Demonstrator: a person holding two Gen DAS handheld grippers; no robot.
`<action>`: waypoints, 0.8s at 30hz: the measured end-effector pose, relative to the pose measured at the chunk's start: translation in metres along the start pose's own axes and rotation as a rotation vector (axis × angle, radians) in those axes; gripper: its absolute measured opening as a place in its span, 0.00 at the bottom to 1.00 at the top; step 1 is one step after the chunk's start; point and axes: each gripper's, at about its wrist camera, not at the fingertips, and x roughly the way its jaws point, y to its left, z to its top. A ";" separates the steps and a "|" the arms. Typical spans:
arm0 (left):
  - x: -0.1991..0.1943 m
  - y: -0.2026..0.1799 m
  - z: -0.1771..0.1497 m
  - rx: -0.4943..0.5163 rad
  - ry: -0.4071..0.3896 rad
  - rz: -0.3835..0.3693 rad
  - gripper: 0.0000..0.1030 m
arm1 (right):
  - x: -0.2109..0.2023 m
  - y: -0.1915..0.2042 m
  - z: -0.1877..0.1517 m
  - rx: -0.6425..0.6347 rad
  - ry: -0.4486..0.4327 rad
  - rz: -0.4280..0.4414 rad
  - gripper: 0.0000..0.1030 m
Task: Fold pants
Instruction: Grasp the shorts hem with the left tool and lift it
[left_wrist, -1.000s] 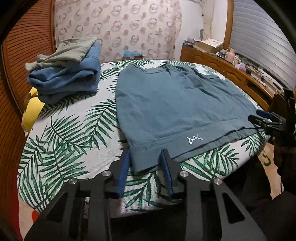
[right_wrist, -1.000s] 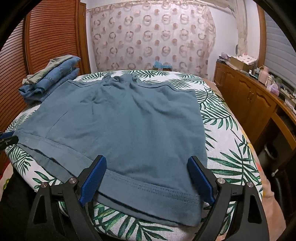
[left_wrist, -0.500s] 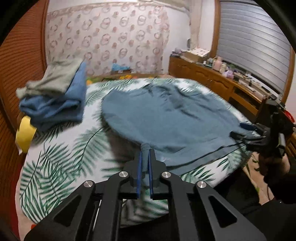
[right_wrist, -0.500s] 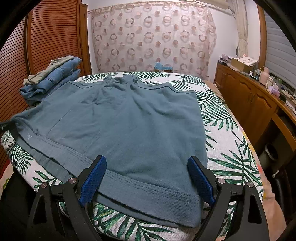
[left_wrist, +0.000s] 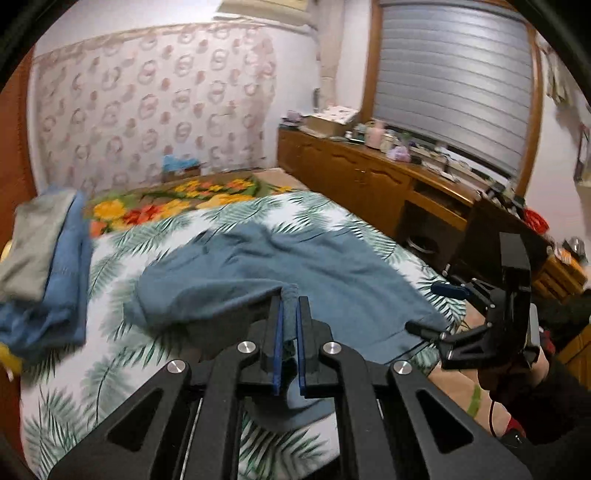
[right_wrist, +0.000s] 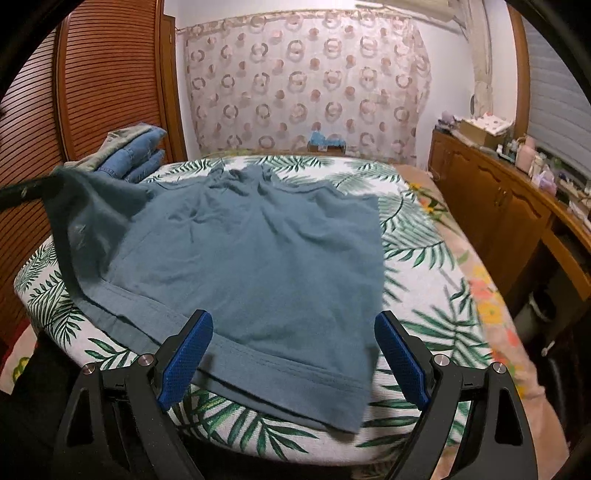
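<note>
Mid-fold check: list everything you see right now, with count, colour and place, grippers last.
pants: one, teal, spread on the bed, near-left corner lifted
bed cover: one, white with green palm leaves, under the pants
folded clothes stack: one, blue denim with grey-green on top, far-left of the bed
curtain: one, pink ring pattern, behind the bed
sideboard: one, brown wood, cluttered, right
left gripper: shut on the pants' corner
right gripper: open above the near hem
</note>
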 end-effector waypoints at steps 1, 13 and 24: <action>0.002 -0.007 0.006 0.020 -0.005 -0.007 0.07 | -0.002 0.000 -0.001 -0.003 -0.006 -0.001 0.88; 0.027 -0.040 0.024 0.048 0.026 -0.110 0.07 | -0.002 -0.007 -0.009 0.009 -0.014 -0.018 0.88; 0.038 -0.054 0.027 0.058 0.040 -0.082 0.07 | -0.005 -0.008 -0.011 0.025 -0.009 -0.014 0.88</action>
